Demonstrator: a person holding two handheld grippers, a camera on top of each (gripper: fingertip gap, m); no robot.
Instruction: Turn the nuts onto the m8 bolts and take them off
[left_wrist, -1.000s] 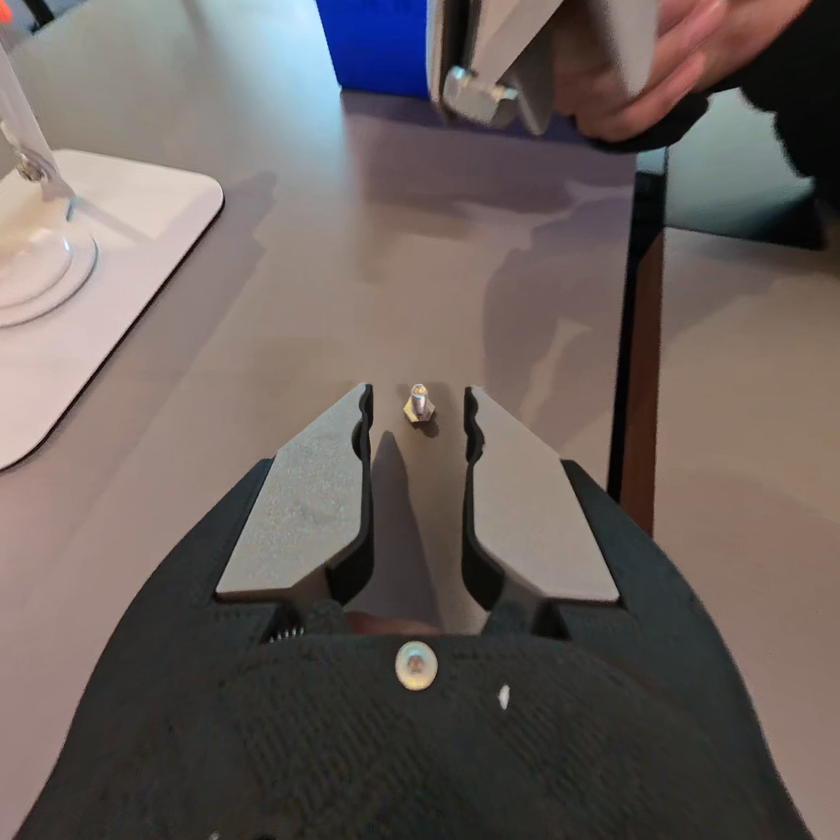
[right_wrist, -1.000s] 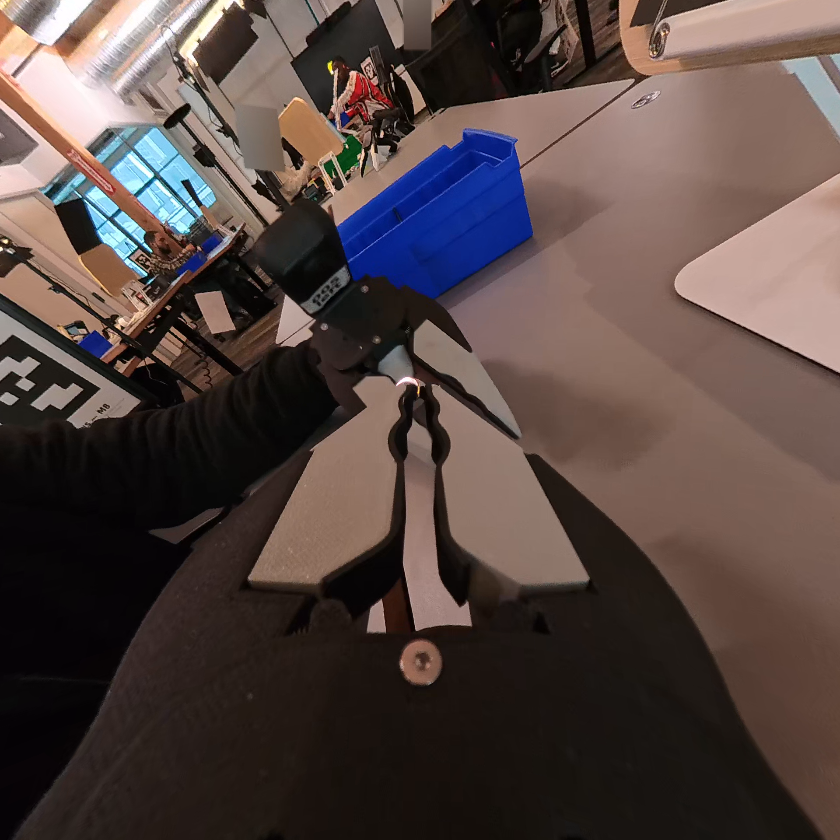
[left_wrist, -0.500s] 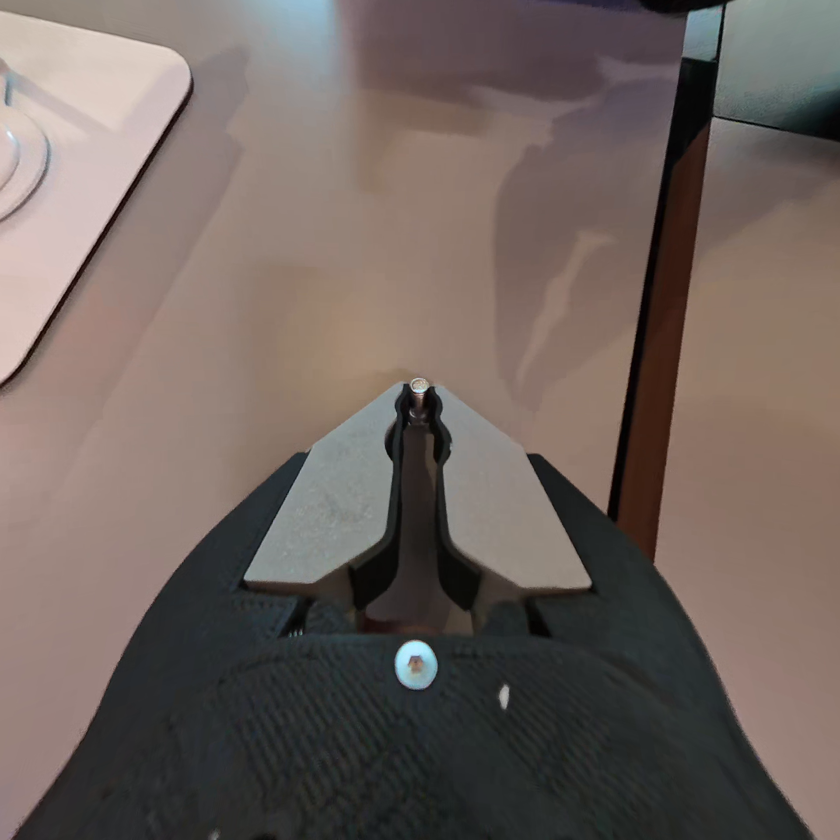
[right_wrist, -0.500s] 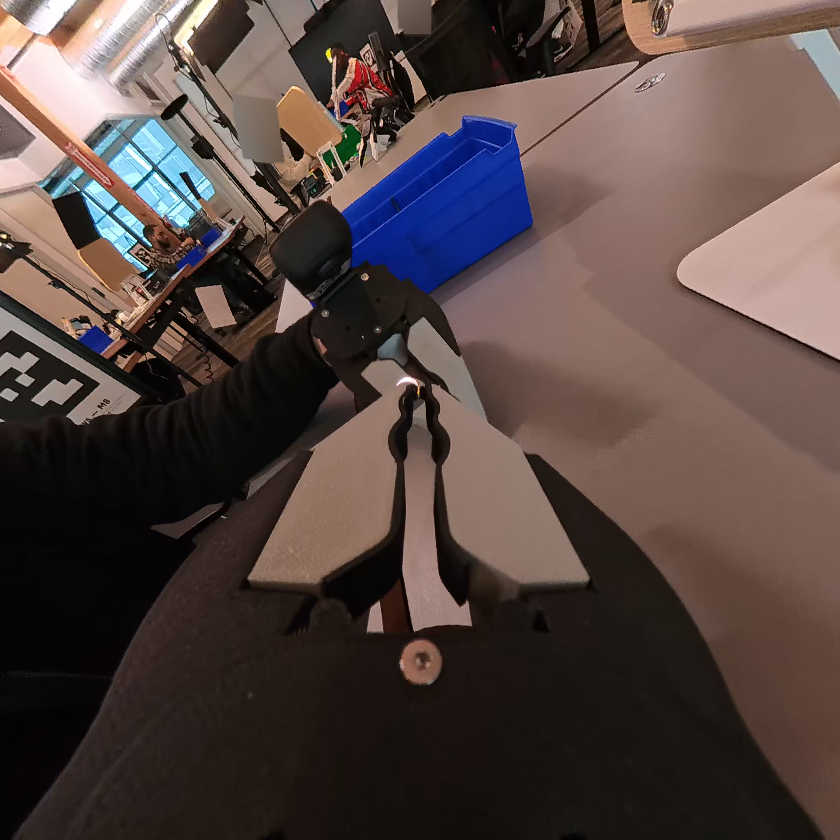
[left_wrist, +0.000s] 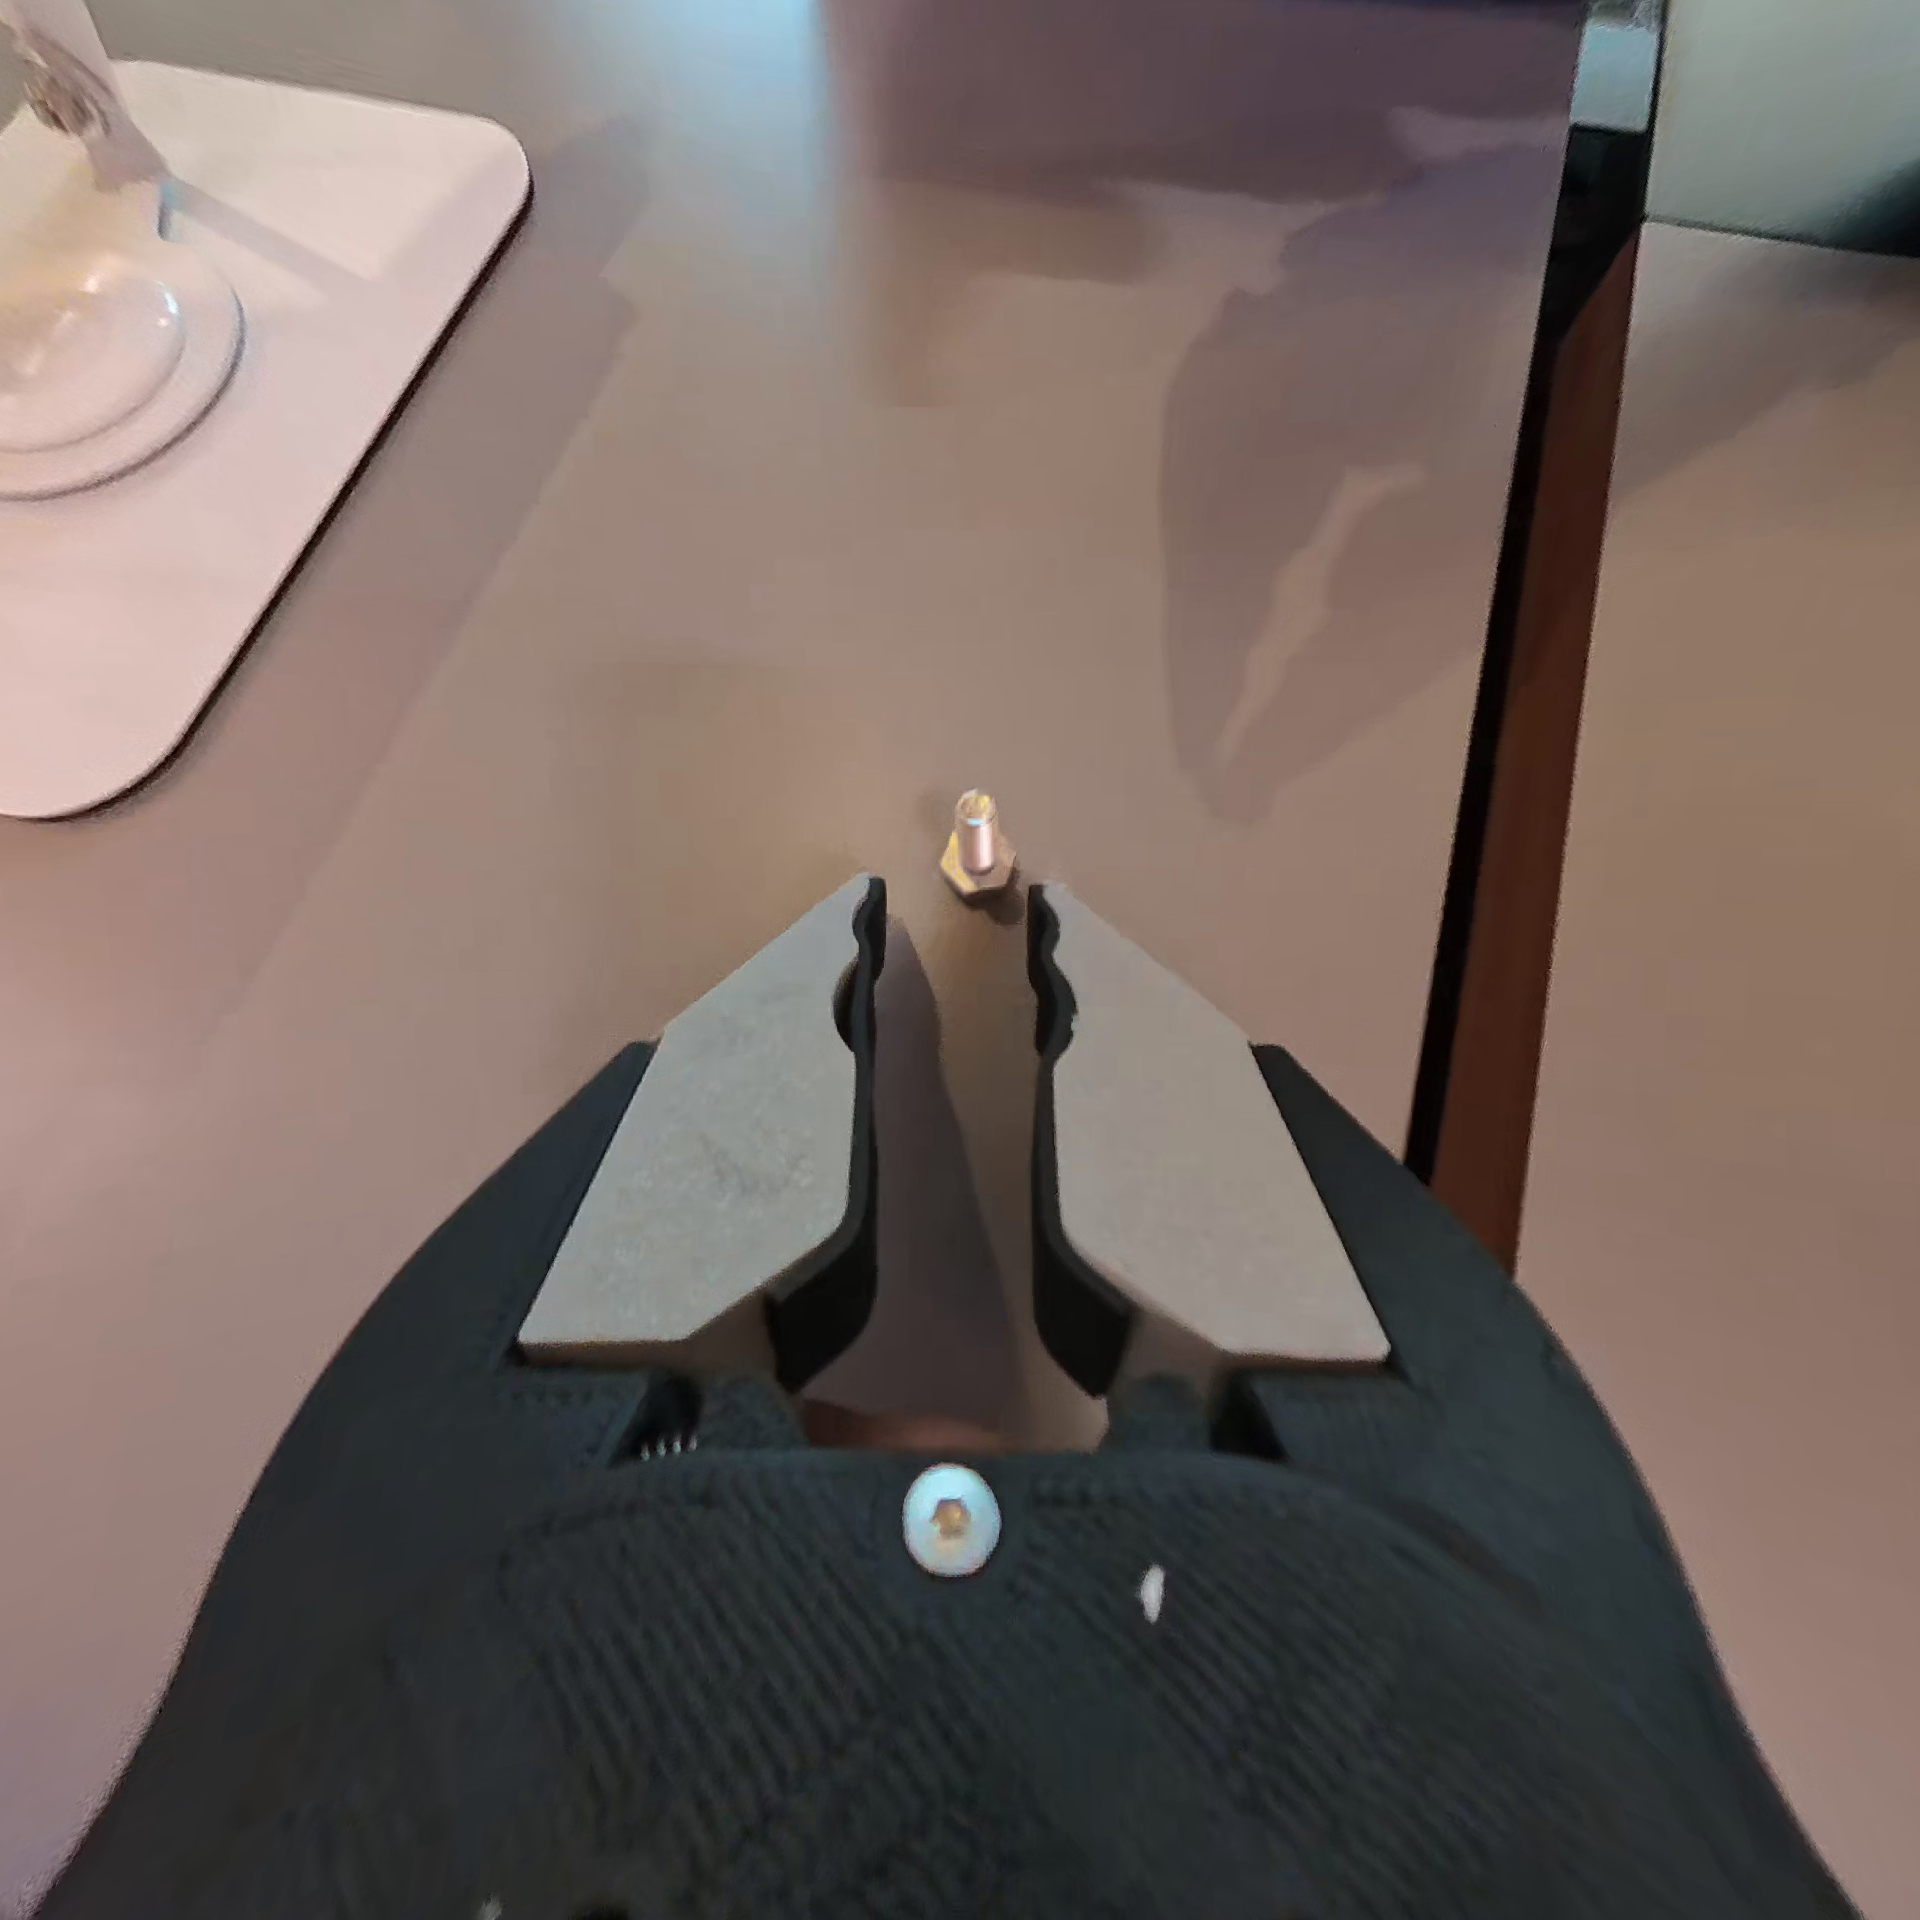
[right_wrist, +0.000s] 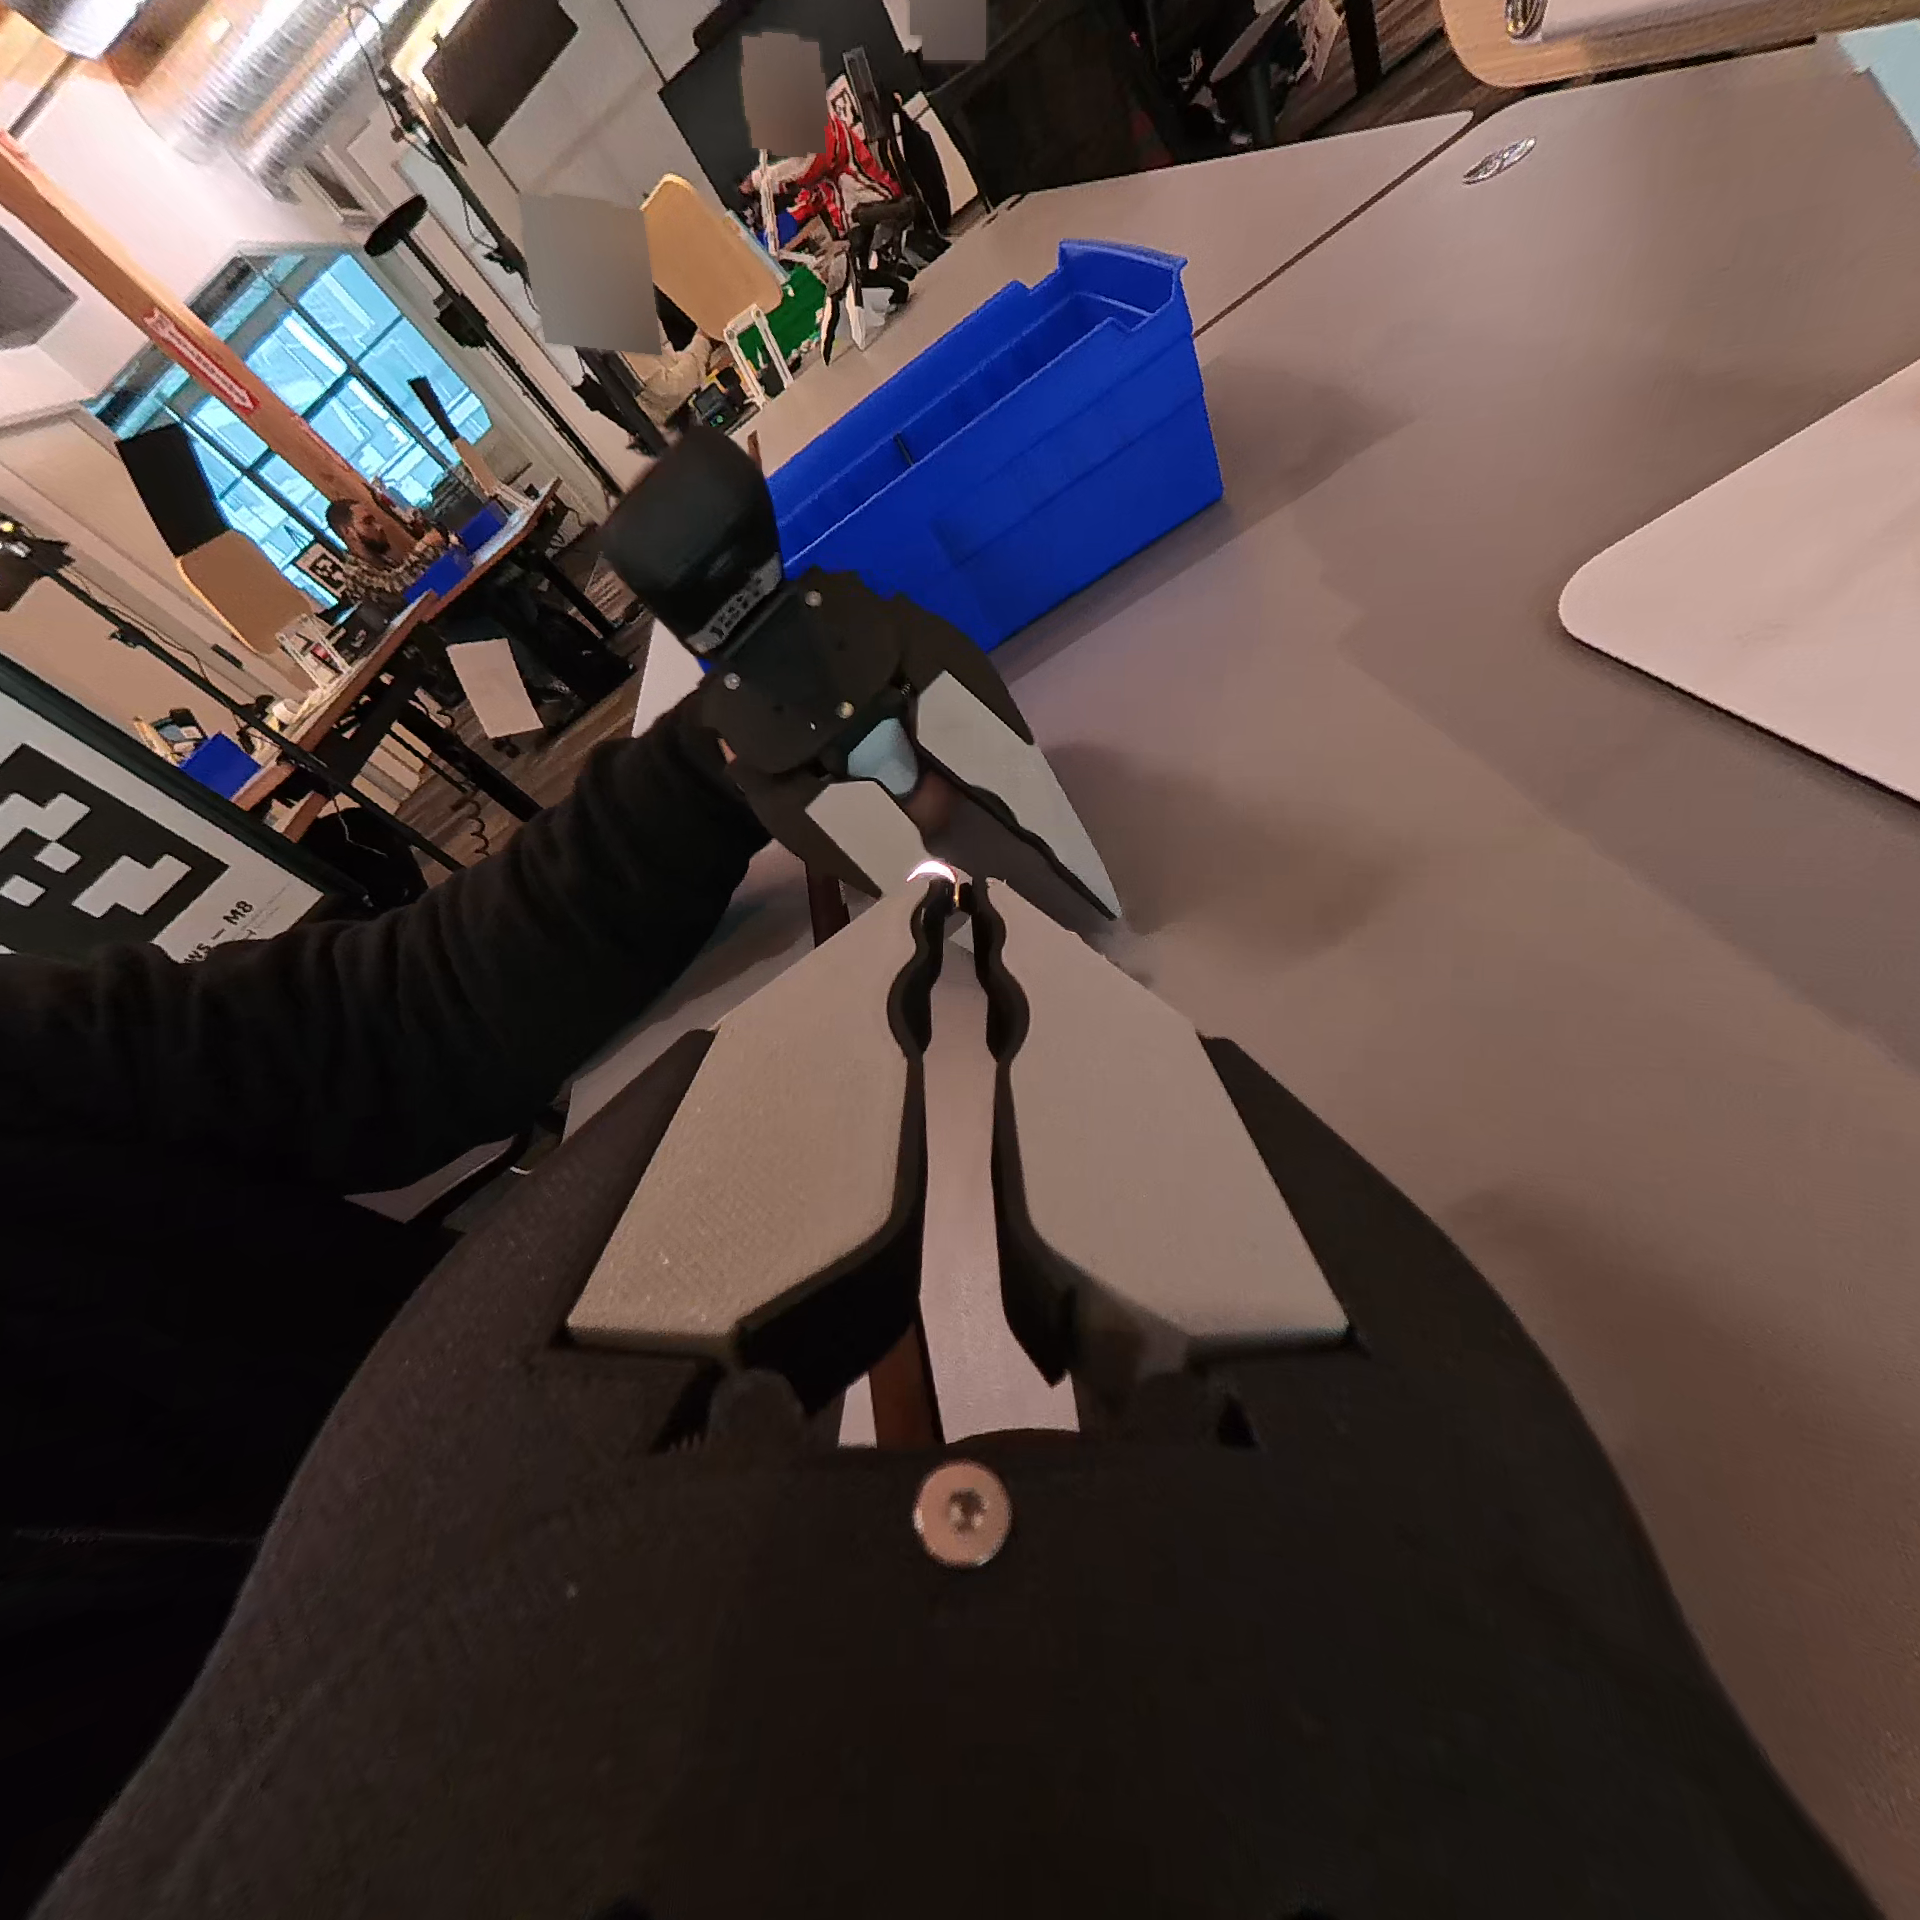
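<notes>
A small metal bolt (left_wrist: 975, 847) stands head down, thread up, on the grey table (left_wrist: 727, 582). My left gripper (left_wrist: 956, 896) is open and empty, its tips just short of the bolt and to either side of it. My right gripper (right_wrist: 954, 899) is shut on a small shiny nut (right_wrist: 935, 875), of which only a glint shows at the tips. In the right wrist view the left gripper's fingers (right_wrist: 1003, 774) are spread open just beyond the nut, held by a black-sleeved arm (right_wrist: 416, 997). The bolt is hidden in that view.
A white mat (left_wrist: 260, 436) with a clear glass base (left_wrist: 94, 353) lies at the left. A dark gap between tables (left_wrist: 1507, 727) runs along the right. A blue bin (right_wrist: 997, 488) stands farther back, and a white mat (right_wrist: 1766, 613) lies at the right.
My left gripper was open, closed on the bolt half a second ago, and has opened again and drawn back slightly. The bolt stands free on the table. The right gripper stays shut on the nut.
</notes>
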